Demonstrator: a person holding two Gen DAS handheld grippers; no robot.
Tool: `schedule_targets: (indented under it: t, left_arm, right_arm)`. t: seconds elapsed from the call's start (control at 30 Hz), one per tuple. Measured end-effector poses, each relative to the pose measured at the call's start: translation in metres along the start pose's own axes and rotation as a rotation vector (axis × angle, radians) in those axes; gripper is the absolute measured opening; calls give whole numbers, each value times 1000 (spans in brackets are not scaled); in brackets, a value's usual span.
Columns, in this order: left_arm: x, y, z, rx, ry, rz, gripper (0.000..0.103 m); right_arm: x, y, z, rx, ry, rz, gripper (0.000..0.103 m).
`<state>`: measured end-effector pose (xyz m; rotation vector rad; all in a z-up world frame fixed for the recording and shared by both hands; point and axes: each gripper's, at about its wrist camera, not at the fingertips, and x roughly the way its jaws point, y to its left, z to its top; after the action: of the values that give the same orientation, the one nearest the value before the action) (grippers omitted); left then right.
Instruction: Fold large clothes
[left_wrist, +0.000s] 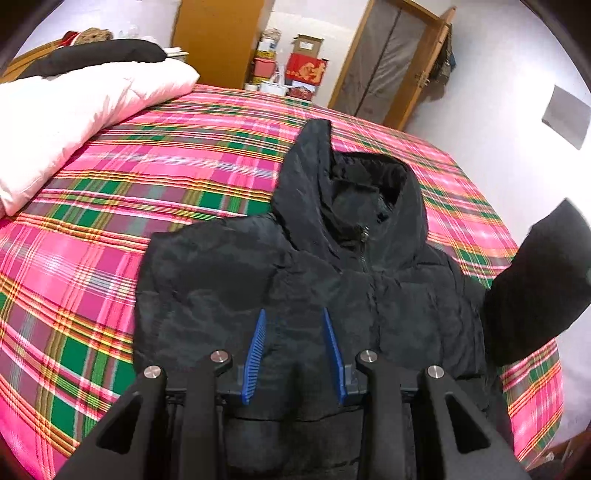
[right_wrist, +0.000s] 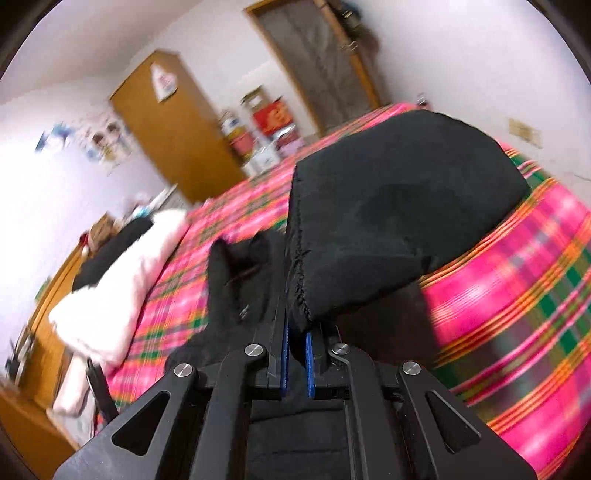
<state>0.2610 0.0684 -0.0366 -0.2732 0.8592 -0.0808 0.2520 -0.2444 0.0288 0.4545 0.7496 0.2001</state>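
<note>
a bedroom with pale walls, a wooden wardrobe (left_wrist: 218, 40) and stacked boxes (left_wrist: 291, 70) lies behind a bed (left_wrist: 110, 206) covered in a pink, green and orange plaid spread. the black hooded puffer jacket (left_wrist: 314, 266) lies front up on the bed, zipped, hood toward the far side. the right gripper (right_wrist: 297, 339) is clamped on the cuff end of the right sleeve (right_wrist: 388, 214), lifted clear of the bed. the left gripper (left_wrist: 293, 328) hovers over the jacket's chest with its blue ribbed pads apart and nothing between them.

to do this fold well, i would carry the sleeve across the chest, lay it flat and straight, and let the left gripper pin the body so it does not drag.

the shell looks smooth, faintly shiny and quilted; the padded sleeve keeps a rounded, bulky shape, with a stitched hem at the cuff. a white duvet (left_wrist: 74, 110) sits soft and heaped at the bed's left.
</note>
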Motion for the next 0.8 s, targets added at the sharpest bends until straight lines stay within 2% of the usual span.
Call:
schedule_targets:
  t: [0.33,0.43,0.47,0.5,0.57,0.63,0.8]
  left_arm:
    - [-14,27,11,-73,-43,15,33]
    - [-14,31,13,-81,-44,12,33]
    - [-14,31,13,-80,-44,12,33]
    - [-14,31,12,-80,-44,13,33]
    - [-14,32,13,-82,-44,12,33]
    - [-14,32,13,-85,-45,15,33]
    - [-16,36,13,-106,-47,12,33]
  right_arm:
    - [120,39,-71,-56,243,36,7]
    - [143,48,-87,-79,298,40,13]
    - [152,50,-93,-88,317,36,18]
    - [156,52,-97,-92,325,41,21]
    - [153,52,-101,-96,331,64,40]
    - [146,56,-103,-110,329,97,54]
    - [116,76,-93,-168,268,163,55]
